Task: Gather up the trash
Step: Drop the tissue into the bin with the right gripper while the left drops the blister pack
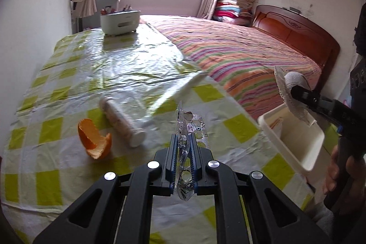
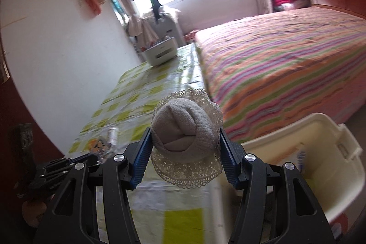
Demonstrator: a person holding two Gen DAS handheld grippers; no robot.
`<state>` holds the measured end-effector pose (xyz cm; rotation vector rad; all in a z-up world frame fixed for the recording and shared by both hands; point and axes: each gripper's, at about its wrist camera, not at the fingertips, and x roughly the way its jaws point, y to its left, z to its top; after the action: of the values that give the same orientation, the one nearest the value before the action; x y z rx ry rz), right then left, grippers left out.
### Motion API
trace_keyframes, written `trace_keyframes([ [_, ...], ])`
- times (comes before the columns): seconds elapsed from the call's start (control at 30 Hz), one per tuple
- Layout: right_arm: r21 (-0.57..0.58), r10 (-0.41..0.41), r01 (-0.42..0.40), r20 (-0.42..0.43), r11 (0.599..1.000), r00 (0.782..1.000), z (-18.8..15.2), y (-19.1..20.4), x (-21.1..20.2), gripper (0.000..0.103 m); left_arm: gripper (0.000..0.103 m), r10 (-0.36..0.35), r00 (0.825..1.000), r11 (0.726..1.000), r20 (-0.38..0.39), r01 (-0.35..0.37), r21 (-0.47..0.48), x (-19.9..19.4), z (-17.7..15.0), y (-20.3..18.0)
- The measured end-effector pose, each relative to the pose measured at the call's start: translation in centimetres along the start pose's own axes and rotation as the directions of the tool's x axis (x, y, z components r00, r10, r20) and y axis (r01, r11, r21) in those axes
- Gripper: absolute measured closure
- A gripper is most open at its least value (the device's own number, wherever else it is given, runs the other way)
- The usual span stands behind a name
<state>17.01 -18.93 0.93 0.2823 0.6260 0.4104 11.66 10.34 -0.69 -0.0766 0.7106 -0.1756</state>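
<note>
The left gripper (image 1: 183, 148) is clamped tight on a crumpled silver blister pack (image 1: 191, 127); the right gripper (image 2: 186, 150), partly open, pinches a rolled grey lace-trimmed sock (image 2: 183, 129). Both loads seem mid-carry toward the cream plastic bin (image 1: 295, 141) beside the table, so next each needs positioning above it before release, while an orange peel (image 1: 93, 141) and white tube (image 1: 123, 120) lie farther off on the checked tablecloth (image 1: 68, 84).

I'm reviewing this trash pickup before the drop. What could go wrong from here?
1. The left gripper pinches a thin, crumpled blister pack that sticks out past the fingertips; it could slip out before reaching the white bin.
2. The right gripper holds a bulky lace-trimmed sock; the lace may snag on the ridged pads on release.
3. The bin's rim looks close to the right gripper, which could knock it.
</note>
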Motion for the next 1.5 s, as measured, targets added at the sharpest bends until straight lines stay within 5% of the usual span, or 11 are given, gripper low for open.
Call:
trace_keyframes([
  [0.57, 0.078, -0.239, 0.238, 0.013, 0.968, 0.971, -1.3, -6.1, -3.1, 0.047, 0.093, -0.136, 0.991, 0.987, -0.002, 0.135, 0.082, 1.3, 1.1, -8.4],
  [0.87, 0.096, -0.264, 0.263, 0.001, 0.960, 0.964, -1.2, -6.4, -2.7, 0.047, 0.093, -0.164, 0.986, 0.981, -0.010, 0.164, 0.102, 1.8, 1.4, -10.5],
  [1.2, 0.117, -0.289, 0.283, 0.033, 0.952, 0.957, -0.9, -6.9, -3.7, 0.030, 0.093, -0.193, 0.981, 0.971, -0.032, 0.195, 0.141, 3.0, 1.7, -13.3],
  [1.5, 0.255, -0.318, 0.273, 0.156, 0.928, 0.935, 0.1, -9.7, -7.8, 0.030, 0.093, -0.236, 0.967, 0.954, -0.101, 0.250, 0.167, 5.3, 1.7, -16.5],
])
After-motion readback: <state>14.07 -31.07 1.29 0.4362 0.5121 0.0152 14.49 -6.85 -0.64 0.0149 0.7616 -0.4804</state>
